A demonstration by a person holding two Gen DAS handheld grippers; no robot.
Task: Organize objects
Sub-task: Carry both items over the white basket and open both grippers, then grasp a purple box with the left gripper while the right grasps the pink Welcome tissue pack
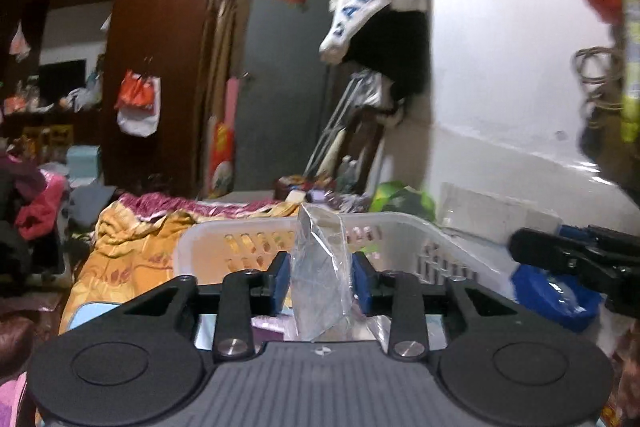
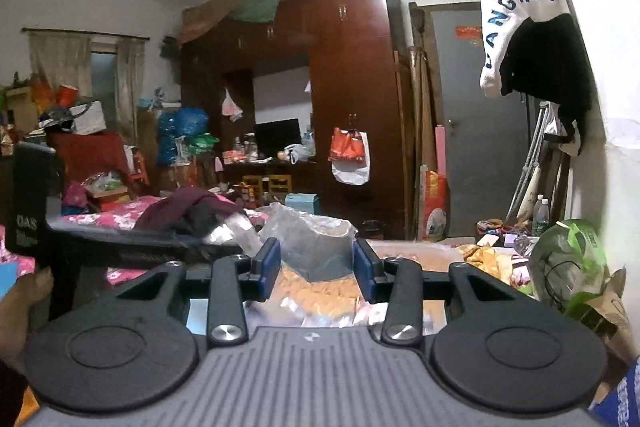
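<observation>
- Surface: a bed covered by an orange-yellow patterned quilt, soft and rumpled. A pink floral sheet lies far left in the right wrist view.
- Room: a dark red-brown glossy wardrobe stands at the far side. A grey door is to its right. A white cloth bag with blue lettering hangs on the white wall at the right, over a black garment.
- Basket: a white plastic laundry basket with slotted walls rests on the quilt, just beyond the left gripper.
- Task item: a clear plastic bag, thin, creased and glossy, stands upright between the blue pads of the left gripper, near the basket's near wall.
- Left gripper: the jaws are spread; both pads stand clear of the bag, with gaps visible.
- Right gripper: the jaws are apart. Crumpled clear plastic lies beyond them; contact cannot be determined.
- Far right: a green plastic bag sits against the wall.
</observation>
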